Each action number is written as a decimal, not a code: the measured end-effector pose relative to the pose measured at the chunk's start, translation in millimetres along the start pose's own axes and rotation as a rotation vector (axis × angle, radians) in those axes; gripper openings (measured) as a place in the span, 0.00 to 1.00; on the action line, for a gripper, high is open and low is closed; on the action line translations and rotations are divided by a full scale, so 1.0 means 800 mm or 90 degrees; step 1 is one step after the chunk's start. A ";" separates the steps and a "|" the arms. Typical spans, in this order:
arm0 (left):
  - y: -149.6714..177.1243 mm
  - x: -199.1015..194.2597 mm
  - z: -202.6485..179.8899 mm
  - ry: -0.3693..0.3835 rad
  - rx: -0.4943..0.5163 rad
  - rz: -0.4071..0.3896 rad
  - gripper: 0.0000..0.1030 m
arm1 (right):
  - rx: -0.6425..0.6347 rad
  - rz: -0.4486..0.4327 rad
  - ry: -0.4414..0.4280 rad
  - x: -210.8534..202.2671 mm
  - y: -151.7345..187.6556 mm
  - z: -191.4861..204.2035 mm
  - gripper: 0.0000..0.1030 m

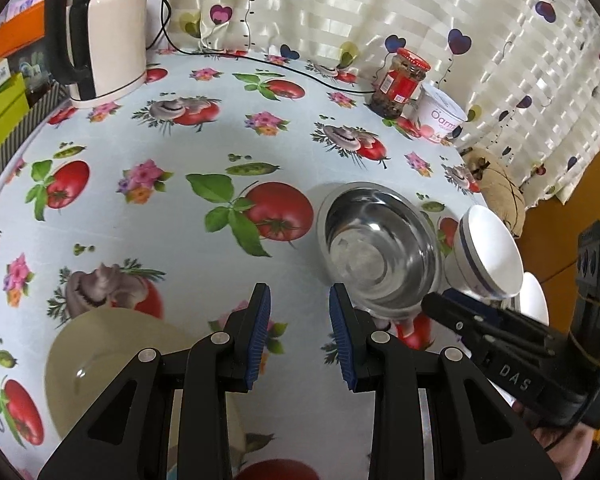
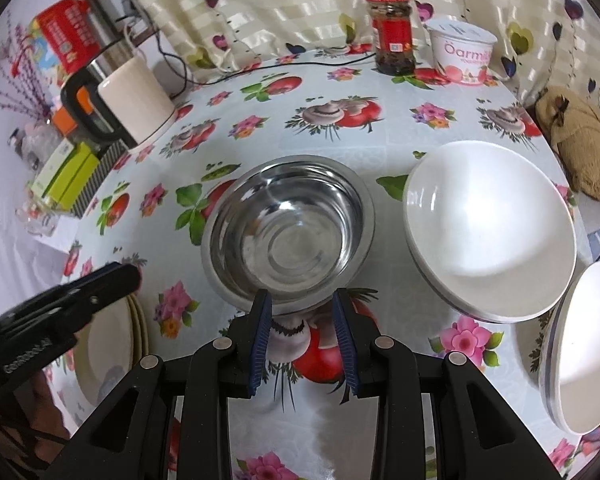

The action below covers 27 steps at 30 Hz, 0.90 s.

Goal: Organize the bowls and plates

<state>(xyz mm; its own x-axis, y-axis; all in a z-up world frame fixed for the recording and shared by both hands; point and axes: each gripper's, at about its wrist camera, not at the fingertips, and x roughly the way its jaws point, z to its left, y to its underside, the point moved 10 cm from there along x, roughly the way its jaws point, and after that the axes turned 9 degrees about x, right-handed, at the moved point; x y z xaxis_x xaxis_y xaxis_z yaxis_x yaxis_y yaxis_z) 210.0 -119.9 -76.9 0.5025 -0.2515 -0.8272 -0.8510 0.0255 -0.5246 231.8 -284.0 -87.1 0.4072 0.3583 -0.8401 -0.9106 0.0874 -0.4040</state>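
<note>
Right claw (image 2: 302, 312) spread wide and holding nothing, steel bowl (image 2: 288, 228) dead ahead, near rim just past its tips – clearly the nearer arm; left claw (image 1: 300, 308) also spread, empty, bowl off to its right on the table

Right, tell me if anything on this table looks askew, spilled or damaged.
Nothing is spilled or visibly broken. The steel bowl sits upright and empty. The odd thing is the large white bowl to its right: it tilts instead of sitting flat. The smaller white bowl at the table edge also leans.
</note>
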 end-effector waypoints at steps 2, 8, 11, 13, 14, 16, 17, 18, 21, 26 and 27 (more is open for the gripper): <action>-0.004 0.007 -0.002 0.001 -0.004 0.001 0.30 | 0.012 0.004 -0.002 0.003 -0.001 -0.004 0.30; -0.011 0.030 -0.005 0.005 -0.018 0.017 0.30 | 0.032 0.010 -0.010 0.012 -0.004 -0.010 0.30; -0.010 0.042 -0.008 0.009 -0.019 0.027 0.30 | 0.034 0.010 -0.009 0.017 -0.007 -0.012 0.30; -0.010 0.049 -0.011 0.014 -0.022 0.034 0.30 | 0.035 0.009 -0.008 0.019 -0.009 -0.012 0.30; -0.009 0.051 -0.012 0.017 -0.022 0.036 0.30 | 0.036 0.010 -0.008 0.020 -0.010 -0.013 0.30; -0.008 0.058 -0.015 0.020 -0.023 0.042 0.30 | 0.039 0.011 -0.010 0.023 -0.011 -0.013 0.30; -0.008 0.060 -0.016 0.022 -0.022 0.044 0.30 | 0.040 0.012 -0.011 0.024 -0.011 -0.014 0.30; -0.007 0.063 -0.018 0.026 -0.023 0.048 0.30 | 0.042 0.012 -0.013 0.024 -0.012 -0.014 0.30; -0.004 0.067 -0.023 0.035 -0.020 0.057 0.30 | 0.048 0.015 -0.020 0.026 -0.011 -0.014 0.30; 0.001 0.064 -0.036 0.038 0.002 0.062 0.30 | 0.048 0.018 -0.028 0.025 -0.009 -0.012 0.28; 0.004 0.063 -0.037 0.039 0.005 0.062 0.30 | 0.047 0.019 -0.026 0.024 -0.008 -0.012 0.28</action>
<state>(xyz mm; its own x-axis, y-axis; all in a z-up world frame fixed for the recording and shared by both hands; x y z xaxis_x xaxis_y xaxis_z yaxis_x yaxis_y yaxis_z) 227.9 -161.4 -114.3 0.4062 -0.3069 -0.8607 -0.8943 0.0599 -0.4434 246.0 -286.8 -104.4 0.3784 0.3999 -0.8348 -0.9255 0.1446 -0.3502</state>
